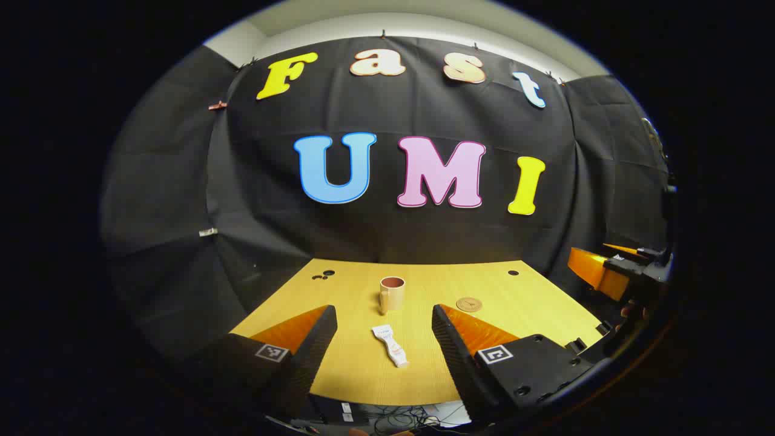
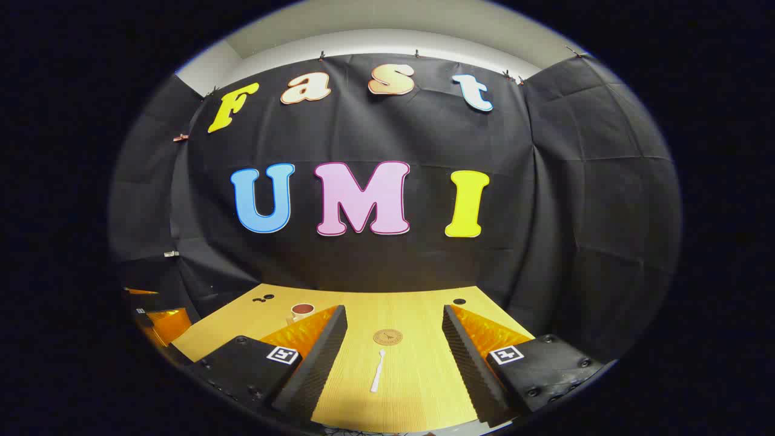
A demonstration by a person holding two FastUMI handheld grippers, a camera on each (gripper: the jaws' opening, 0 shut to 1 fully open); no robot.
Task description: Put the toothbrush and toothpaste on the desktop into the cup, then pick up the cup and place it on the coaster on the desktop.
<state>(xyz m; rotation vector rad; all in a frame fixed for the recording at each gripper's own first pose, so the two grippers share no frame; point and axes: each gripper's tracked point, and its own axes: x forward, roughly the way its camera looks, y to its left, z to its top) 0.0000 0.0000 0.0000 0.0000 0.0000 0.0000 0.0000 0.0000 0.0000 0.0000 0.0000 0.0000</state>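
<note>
A beige cup [image 1: 392, 293] with a dark red inside stands upright near the middle of the wooden desktop [image 1: 363, 375]. A white toothpaste tube [image 1: 390, 346] lies flat in front of the cup, between the fingers of my open left gripper [image 1: 384, 321], which hovers above the near edge. A round brown coaster [image 1: 468, 304] lies to the cup's right. In the right gripper view a white toothbrush [image 2: 378, 370] lies flat between the fingers of my open right gripper [image 2: 394, 320], with the coaster [image 2: 387, 336] just beyond it and the cup [image 2: 301, 311] at far left.
The desktop [image 2: 418, 387] has dark round holes near its back corners [image 1: 324, 275]. The black cloth wall closes in the back and sides. Cables hang below the near edge [image 1: 399, 418]. The other gripper [image 1: 611, 272] shows at the right edge of the left gripper view.
</note>
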